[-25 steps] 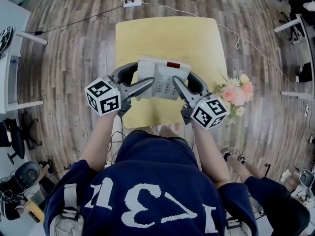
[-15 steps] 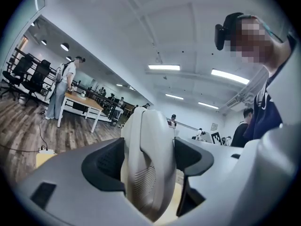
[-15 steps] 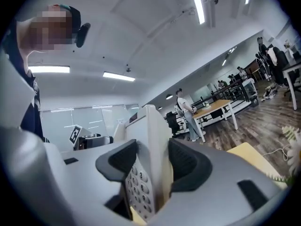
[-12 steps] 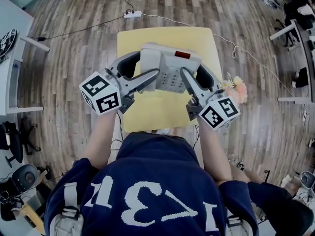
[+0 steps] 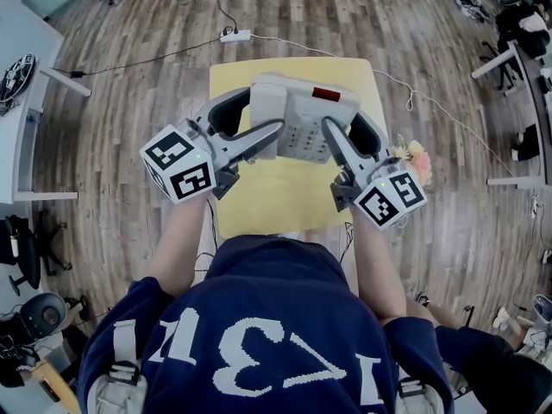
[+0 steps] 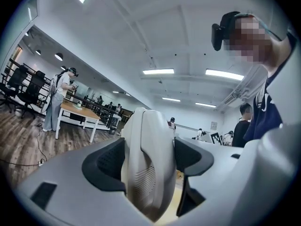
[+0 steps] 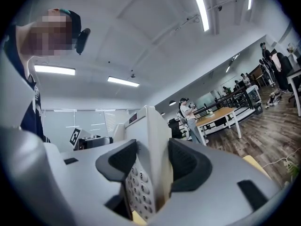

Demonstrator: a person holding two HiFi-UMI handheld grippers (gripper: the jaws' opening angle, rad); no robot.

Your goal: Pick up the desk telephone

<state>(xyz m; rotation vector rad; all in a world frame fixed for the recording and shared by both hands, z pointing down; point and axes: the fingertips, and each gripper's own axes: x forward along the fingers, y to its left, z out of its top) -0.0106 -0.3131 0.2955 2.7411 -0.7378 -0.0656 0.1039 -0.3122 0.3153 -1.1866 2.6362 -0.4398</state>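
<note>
Room: I see bare top on the near half of the yellow counter (image 5: 276,198), and open wood floor all round it.
Nearby: flowers (image 5: 414,155) sit off the counter's right edge, near the right tongs (image 5: 349,136); a power strip (image 5: 235,35) lies on the floor beyond.
Telephone: the desk telephone (image 5: 302,115) is over the counter's far half, seemingly lifted clear, though from above I can't be sure.
Left tongs (image 5: 250,119): clamped on the handset side.
Right tongs: clamped on the keypad-side edge.
Pose: both forearms reach forward, with the tongs angled inward.

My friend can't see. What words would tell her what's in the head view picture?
From above, a person holds a pale desk telephone over a yellow table, the left gripper clamped on its handset side, the right gripper on its keypad side. Pink flowers stand beside the table's right edge.
</note>
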